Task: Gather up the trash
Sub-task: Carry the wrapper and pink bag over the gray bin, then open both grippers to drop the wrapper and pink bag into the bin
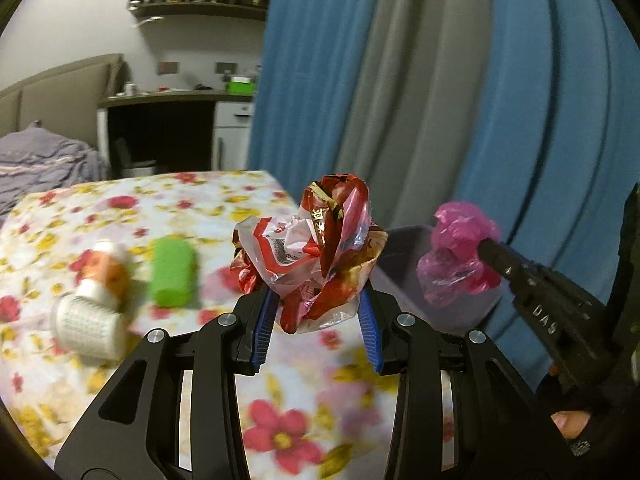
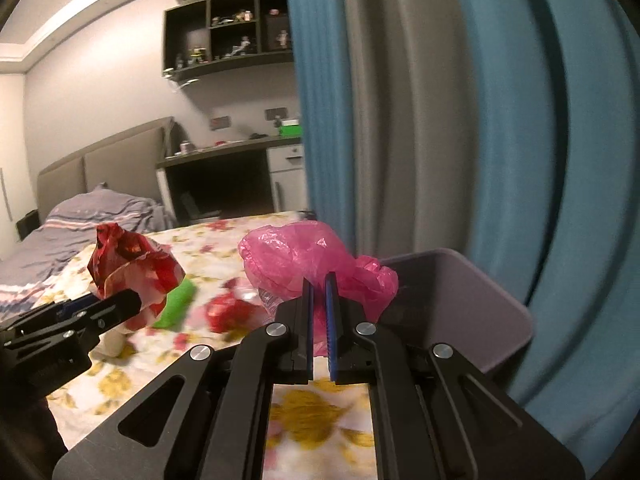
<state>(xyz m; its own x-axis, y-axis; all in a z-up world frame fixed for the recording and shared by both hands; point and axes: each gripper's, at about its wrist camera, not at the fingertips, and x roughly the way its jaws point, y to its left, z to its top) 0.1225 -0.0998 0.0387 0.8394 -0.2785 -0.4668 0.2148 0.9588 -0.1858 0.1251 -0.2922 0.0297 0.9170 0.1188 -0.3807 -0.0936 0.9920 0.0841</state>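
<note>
A crumpled red and white wrapper (image 1: 316,256) sits between the blue pads of my left gripper (image 1: 318,300), which is shut on it above the flowered tablecloth (image 1: 240,208). My right gripper (image 2: 319,284) is shut on a pink plastic bag (image 2: 304,256) and holds it near the rim of a grey-purple bin (image 2: 460,304). In the left wrist view the right gripper (image 1: 488,248) carries the pink bag (image 1: 456,256) over the bin (image 1: 400,276). The right wrist view shows the left gripper (image 2: 120,304) and its wrapper (image 2: 132,264) at the left.
A green roll (image 1: 172,272) and a white bottle (image 1: 96,300) lie on the tablecloth to the left. A blurred red thing (image 2: 228,312) lies on the cloth. Blue and grey curtains (image 1: 400,100) hang behind the bin. A bed (image 2: 80,224) and a desk (image 1: 180,100) stand beyond.
</note>
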